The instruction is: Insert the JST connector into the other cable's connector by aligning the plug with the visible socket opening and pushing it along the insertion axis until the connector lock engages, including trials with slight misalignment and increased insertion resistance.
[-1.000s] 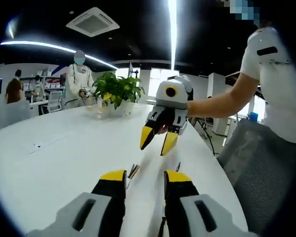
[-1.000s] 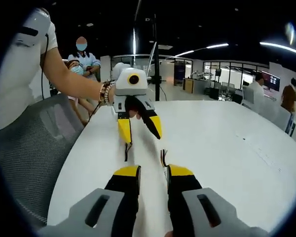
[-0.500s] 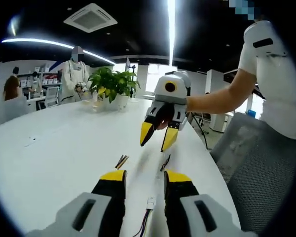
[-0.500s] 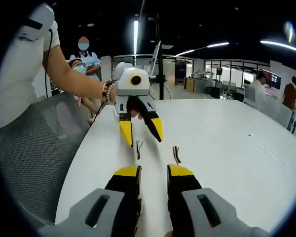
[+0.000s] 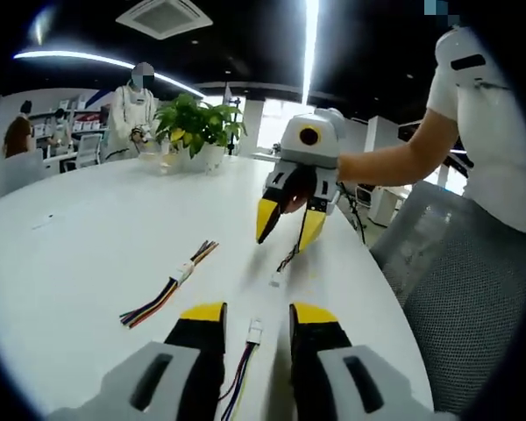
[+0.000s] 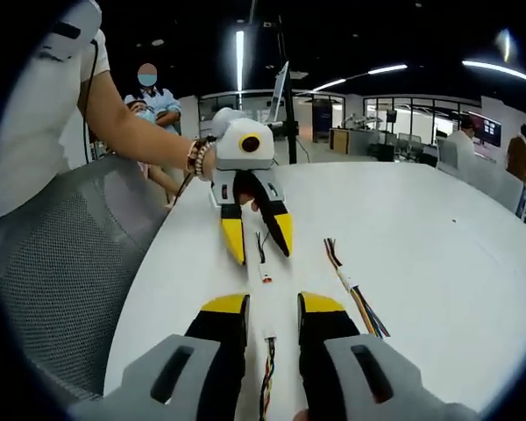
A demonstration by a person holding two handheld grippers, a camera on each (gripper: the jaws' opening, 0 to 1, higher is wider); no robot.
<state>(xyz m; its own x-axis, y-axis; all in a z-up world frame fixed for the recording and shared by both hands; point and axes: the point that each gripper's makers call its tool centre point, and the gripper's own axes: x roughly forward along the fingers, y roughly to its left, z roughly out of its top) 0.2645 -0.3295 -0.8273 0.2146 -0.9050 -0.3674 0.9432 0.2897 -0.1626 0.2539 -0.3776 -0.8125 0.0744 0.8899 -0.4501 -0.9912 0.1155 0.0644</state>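
In the left gripper view I see my left gripper, yellow-tipped black jaws, standing apart with nothing between them. Half a second ago only a white plug end showed low between those jaws; now the white JST connector on its multicoloured cable lies on the white table just in the gap at the tips, untouched. Beyond it, a second small white connector on a dark cable rests on the table under the right gripper, whose jaws hang open above it, gripping nothing. To the left lies a loose bundle of coloured wires with a white connector mid-length; earlier only its far tips were visible. Farther off stands a green potted plant.

In the right gripper view, my right gripper also stands open and empty. A multicoloured cable end now shows between its jaws, where half a second ago there was bare table. Just past the tips lies the small white connector on dark wire, directly below the left gripper. The coloured wire bundle lies to the right, more of it visible than before. Both connectors remain apart, unmated.
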